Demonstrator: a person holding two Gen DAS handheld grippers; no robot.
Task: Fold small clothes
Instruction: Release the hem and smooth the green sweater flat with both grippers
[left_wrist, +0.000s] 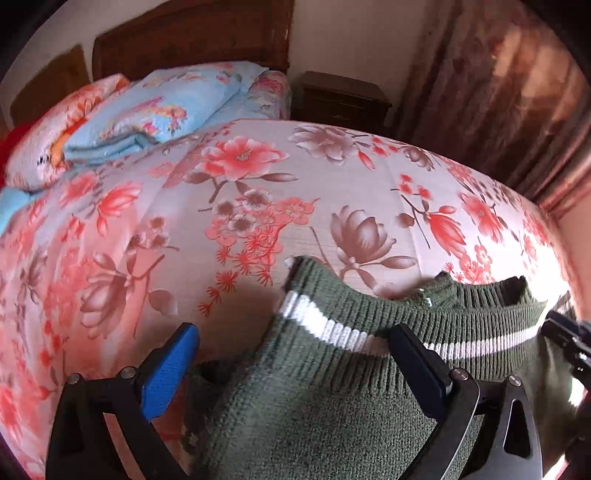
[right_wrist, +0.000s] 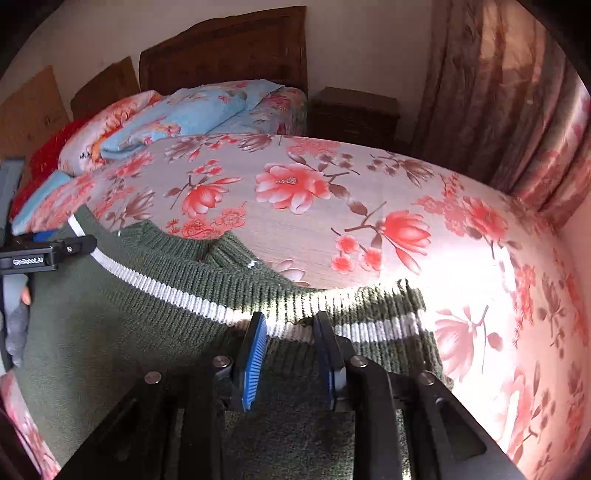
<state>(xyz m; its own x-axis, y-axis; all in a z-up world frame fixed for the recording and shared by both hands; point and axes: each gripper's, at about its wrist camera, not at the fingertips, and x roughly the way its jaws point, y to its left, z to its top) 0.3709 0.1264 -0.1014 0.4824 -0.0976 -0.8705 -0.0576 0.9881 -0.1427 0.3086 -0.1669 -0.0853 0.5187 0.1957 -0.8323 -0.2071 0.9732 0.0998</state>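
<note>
A dark green knitted sweater (left_wrist: 332, 406) with a white stripe lies on the floral bedsheet (left_wrist: 258, 221), its ribbed hem facing the far side. My left gripper (left_wrist: 293, 332) is open wide over the sweater's left part, one blue pad (left_wrist: 170, 369) off the knit and over the sheet. In the right wrist view the sweater (right_wrist: 129, 325) spreads left. My right gripper (right_wrist: 291, 317) straddles the striped hem with a narrow gap, the knit between its pads but not visibly pinched. The left gripper (right_wrist: 48, 251) shows at the left edge, held by a hand (right_wrist: 22, 295).
Folded blue floral bedding (right_wrist: 177, 118) and an orange pillow (right_wrist: 107, 125) lie at the head of the bed by a wooden headboard (right_wrist: 229, 48). A dark nightstand (right_wrist: 354, 114) and a long curtain (right_wrist: 517, 110) stand to the right. Sunlight glares on the sheet (right_wrist: 480, 266).
</note>
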